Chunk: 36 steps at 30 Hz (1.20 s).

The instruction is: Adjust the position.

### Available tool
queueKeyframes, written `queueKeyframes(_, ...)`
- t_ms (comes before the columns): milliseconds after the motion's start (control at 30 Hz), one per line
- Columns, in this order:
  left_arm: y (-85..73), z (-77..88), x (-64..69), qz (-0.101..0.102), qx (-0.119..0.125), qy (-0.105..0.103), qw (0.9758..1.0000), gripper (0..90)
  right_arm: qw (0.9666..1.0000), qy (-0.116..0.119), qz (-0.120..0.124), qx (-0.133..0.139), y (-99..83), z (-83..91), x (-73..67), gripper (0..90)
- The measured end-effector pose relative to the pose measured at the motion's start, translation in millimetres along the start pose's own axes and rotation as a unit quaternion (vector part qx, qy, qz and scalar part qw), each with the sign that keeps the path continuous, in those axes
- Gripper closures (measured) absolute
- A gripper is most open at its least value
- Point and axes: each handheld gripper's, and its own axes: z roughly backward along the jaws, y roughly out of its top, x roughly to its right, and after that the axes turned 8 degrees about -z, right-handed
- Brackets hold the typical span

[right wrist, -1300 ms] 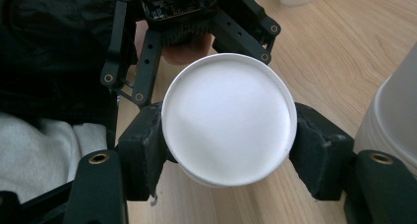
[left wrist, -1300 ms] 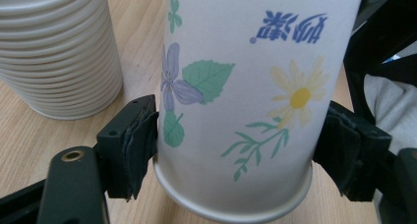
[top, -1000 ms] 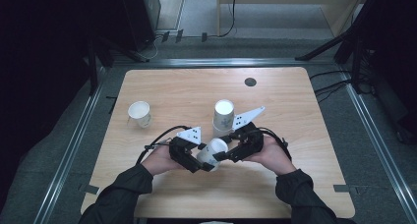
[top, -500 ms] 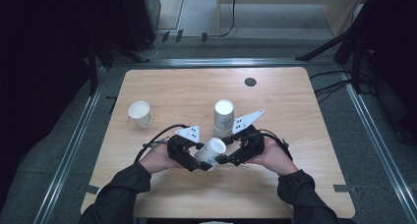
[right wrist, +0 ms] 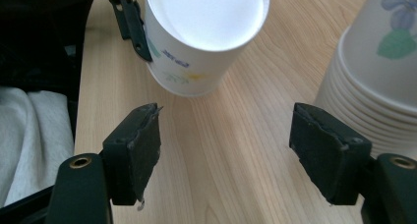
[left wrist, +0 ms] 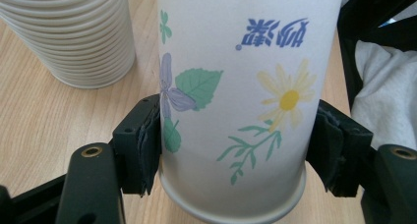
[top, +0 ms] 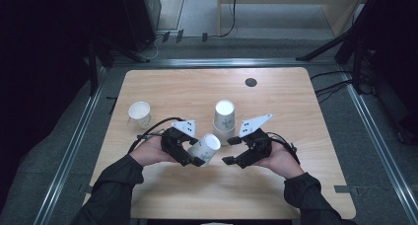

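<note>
Now left gripper [top: 197, 153] clamps paper cup [top: 206, 147], tilted above table [top: 296, 185] beside cup stack [top: 224, 120]; blue print upside down, probably Chinese, unreadable. Right gripper [top: 231, 151] jaws just opening, nothing between.

A white paper cup [top: 205, 147] printed with leaves, a yellow daisy and blue lettering lies tilted on its side above the bench [top: 296, 195], clamped across its body, just beside the upside-down stack of cups [top: 224, 121].

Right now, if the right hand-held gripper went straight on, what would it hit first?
Probably the paper cup clamped in the left hand-held gripper; bare table lies between, though depth is unclear.
</note>
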Motion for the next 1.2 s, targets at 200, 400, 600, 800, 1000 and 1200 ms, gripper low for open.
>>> queueKeyframes(200,13.0,2.9,-4.0,-0.020,-0.030,0.004,0.9993,29.7,0.9999,-0.010,-0.001,0.000,-6.4,5.7,0.6,27.8)
queueKeyframes(400,24.2,2.9,-5.7,-0.039,-0.064,-0.006,0.9972,29.6,0.9999,-0.009,-0.004,0.006,-6.7,7.5,0.8,28.0)
queueKeyframes(600,26.3,0.2,-4.8,-0.052,-0.086,-0.003,0.9949,29.6,0.9999,-0.012,0.002,0.010,-5.2,5.4,-0.7,28.0)
queueKeyframes(800,25.4,-7.0,-2.8,-0.060,-0.099,-0.011,0.9933,29.6,0.9999,-0.008,0.008,0.012,-4.1,1.5,-1.2,28.0)
queueKeyframes(1000,28.3,-21.5,1.2,-0.070,-0.109,-0.023,0.9913,29.6,0.9998,0.004,0.018,0.006,-1.2,-6.3,-5.5,28.0)
queueKeyframes(1200,32.1,-36.0,5.0,-0.076,-0.125,-0.034,0.9887,29.7,0.9995,0.017,0.026,-0.008,-0.3,-14.7,-9.2,28.1)
